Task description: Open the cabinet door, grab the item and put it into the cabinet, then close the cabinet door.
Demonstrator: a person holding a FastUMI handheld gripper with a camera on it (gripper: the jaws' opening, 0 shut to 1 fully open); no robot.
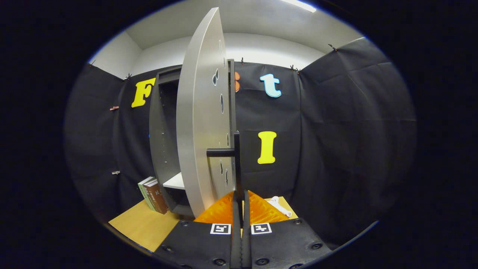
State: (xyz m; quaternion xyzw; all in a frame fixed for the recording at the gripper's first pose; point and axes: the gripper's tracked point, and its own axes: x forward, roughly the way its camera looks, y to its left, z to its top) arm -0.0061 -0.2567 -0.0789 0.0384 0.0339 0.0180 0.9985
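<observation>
The dark grey cabinet (162, 138) stands on the wooden table with its light grey door (198, 127) swung well open, edge-on to me. Inside, a white shelf (175, 182) shows. The door's black bar handle (236, 164) runs down between my orange fingers (220, 213). My gripper (240, 200) is shut on that handle, both fingers pressing its lower part. A small white item (279, 206) lies on the table just right of my fingers, beside the cabinet's right side.
Two or three books (153, 195) lean against the cabinet's left side on the wooden table (142, 226). Black cloth walls close in behind and to the right. The table's front edge lies just left of my gripper body.
</observation>
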